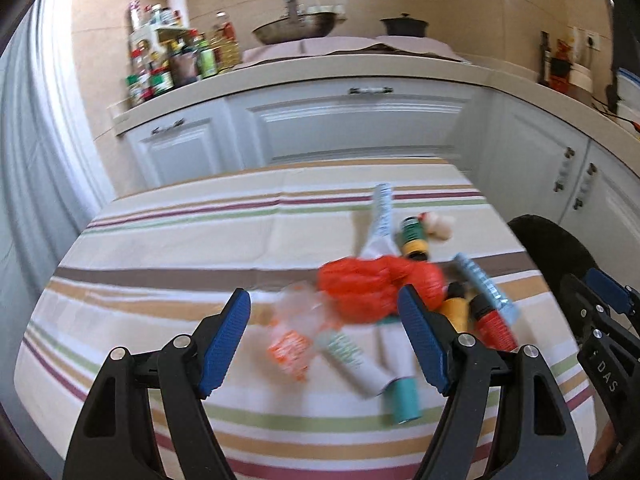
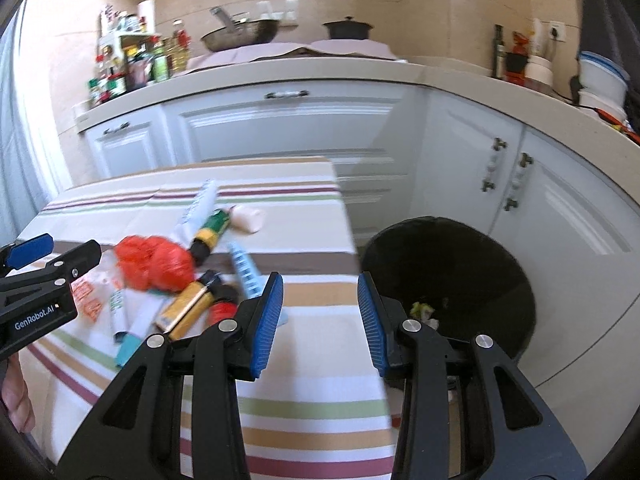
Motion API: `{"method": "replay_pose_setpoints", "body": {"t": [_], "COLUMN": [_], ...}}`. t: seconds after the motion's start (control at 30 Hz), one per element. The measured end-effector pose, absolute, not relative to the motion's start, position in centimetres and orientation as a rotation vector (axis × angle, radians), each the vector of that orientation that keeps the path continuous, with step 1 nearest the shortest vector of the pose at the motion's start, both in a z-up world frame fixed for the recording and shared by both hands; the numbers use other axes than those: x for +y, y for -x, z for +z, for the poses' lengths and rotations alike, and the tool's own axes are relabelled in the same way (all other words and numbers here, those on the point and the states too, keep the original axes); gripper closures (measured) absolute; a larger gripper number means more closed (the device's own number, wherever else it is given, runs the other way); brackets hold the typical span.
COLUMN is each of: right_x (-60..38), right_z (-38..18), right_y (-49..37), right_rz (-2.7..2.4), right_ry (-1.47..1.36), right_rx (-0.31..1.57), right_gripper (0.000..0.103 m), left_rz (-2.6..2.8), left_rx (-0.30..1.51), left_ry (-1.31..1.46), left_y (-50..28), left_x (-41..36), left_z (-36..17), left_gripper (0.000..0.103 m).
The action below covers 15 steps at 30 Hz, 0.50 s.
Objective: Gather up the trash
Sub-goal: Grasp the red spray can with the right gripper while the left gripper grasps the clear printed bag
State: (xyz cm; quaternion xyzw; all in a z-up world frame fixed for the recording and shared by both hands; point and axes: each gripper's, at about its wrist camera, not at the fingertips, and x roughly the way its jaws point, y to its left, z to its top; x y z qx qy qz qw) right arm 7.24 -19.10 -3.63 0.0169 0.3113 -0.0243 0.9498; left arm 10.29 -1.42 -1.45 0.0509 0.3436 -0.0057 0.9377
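Observation:
A pile of trash lies on the striped tablecloth (image 1: 160, 240): a crumpled red plastic bag (image 1: 368, 288), a white tube with a teal cap (image 1: 352, 356), an orange wrapper (image 1: 288, 350), a green bottle (image 1: 414, 236) and several more tubes and bottles. My left gripper (image 1: 324, 320) hovers open over the near side of the pile, holding nothing. My right gripper (image 2: 320, 316) is open and empty above the table's right edge. Just past that edge a black bin (image 2: 480, 264) stands on the floor with some scraps (image 2: 424, 312) inside. The red bag (image 2: 154, 262) and the left gripper (image 2: 56, 254) show at the left of the right wrist view.
White cabinets (image 2: 280, 128) and a counter run behind the table, carrying spice bottles (image 1: 168, 64), a wok (image 1: 296, 30) and a dark pot (image 1: 404, 24). Stacked containers (image 2: 604, 80) sit at the far right. A hand (image 2: 16, 400) shows at the lower left.

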Motion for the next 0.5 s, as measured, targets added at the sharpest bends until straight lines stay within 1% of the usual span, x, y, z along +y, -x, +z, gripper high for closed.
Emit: {"method": "replay_pose_setpoints", "body": {"t": [0.5], "right_x": [-14.7], "right_z": [-6.3], "right_y": [-8.4], "right_rz": [0.035], "right_ry": [0.014], "right_rx": [0.756], "right_gripper": [0.065], "left_rz": [0.064], "left_rx": [0.759], "left_ry": [-0.045], "left_y": [-9.7], "left_x": [4.1], "left_z": [-3.5], "left_gripper": [0.029]}}
